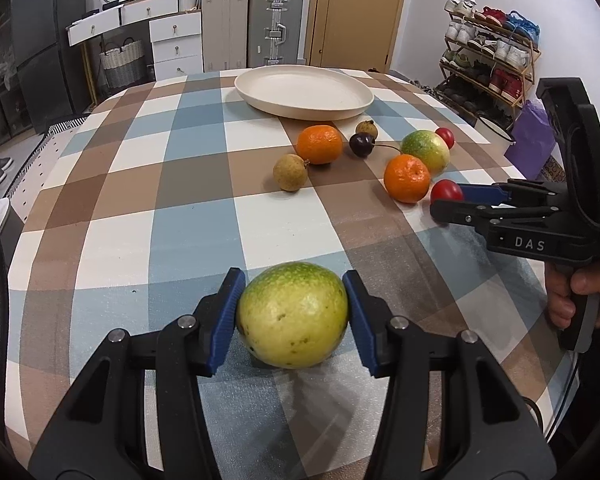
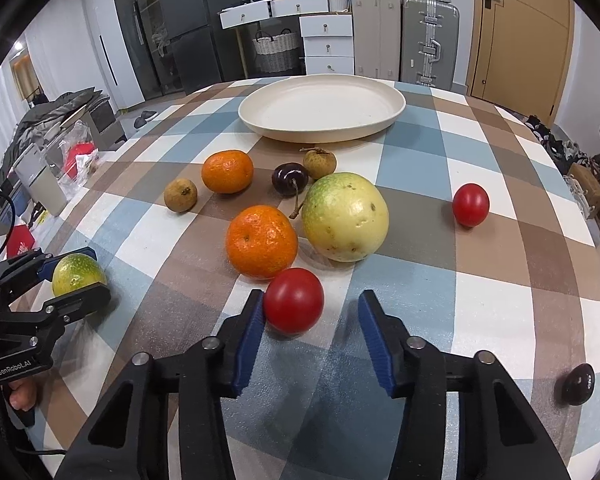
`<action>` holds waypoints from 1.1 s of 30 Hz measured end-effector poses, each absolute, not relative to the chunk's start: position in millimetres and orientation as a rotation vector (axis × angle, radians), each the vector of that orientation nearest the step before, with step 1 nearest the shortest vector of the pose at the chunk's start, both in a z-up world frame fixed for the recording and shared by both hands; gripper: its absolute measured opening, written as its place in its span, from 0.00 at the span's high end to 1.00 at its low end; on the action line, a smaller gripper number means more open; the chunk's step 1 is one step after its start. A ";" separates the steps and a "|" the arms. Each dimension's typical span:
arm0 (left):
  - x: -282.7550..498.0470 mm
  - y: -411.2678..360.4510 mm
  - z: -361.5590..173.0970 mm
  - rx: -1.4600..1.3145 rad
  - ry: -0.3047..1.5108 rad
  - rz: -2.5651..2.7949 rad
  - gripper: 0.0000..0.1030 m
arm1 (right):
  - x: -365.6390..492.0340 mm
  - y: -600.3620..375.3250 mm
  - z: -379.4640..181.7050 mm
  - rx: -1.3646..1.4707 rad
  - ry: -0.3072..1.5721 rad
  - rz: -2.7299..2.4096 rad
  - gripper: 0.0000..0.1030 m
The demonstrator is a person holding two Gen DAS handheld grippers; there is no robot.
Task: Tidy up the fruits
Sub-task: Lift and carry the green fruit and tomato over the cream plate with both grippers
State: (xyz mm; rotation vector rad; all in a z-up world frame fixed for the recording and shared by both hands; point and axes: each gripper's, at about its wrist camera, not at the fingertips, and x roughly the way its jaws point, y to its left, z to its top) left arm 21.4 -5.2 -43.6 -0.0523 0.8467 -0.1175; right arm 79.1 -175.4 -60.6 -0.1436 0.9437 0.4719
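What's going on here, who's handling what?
A person is sorting fruit on a checked table with two handheld grippers. The left gripper has its pads against both sides of a green-yellow fruit resting on the cloth. The right gripper is open around a red tomato, which touches only its left pad. The cream plate holds nothing yet; the oranges, small brown fruits, cherry and other pieces are loose on the table.

Left wrist cam: low over counter (image 1: 120, 200), looking forward along left tool (image 1: 294, 316) toward plate (image 1: 304, 92). Right wrist cam: same, from right tool (image 2: 312, 328), closer to fruit cluster. Shared: plate, cluster, each other's tool at frame edge.
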 end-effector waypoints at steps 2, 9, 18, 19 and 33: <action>20.2 -5.1 -42.3 -0.059 0.839 -0.119 0.54 | 77.3 -175.5 -60.6 -0.142 0.942 0.481 0.67; 17.5 -8.8 -37.0 -0.060 0.813 -0.118 0.54 | 73.0 -176.9 -59.0 -0.132 0.937 0.503 0.71; 21.5 -9.4 -16.9 -0.067 0.743 -0.093 0.54 | 60.8 -181.4 -37.4 -0.107 0.860 0.557 0.71; 22.5 -9.6 -14.4 -0.065 0.735 -0.089 0.54 | 60.1 -182.3 -34.3 -0.106 0.850 0.563 0.71; 60.2 -14.1 27.0 -0.081 0.622 -0.058 0.54 | 64.4 -196.3 15.6 -0.065 0.690 0.607 0.71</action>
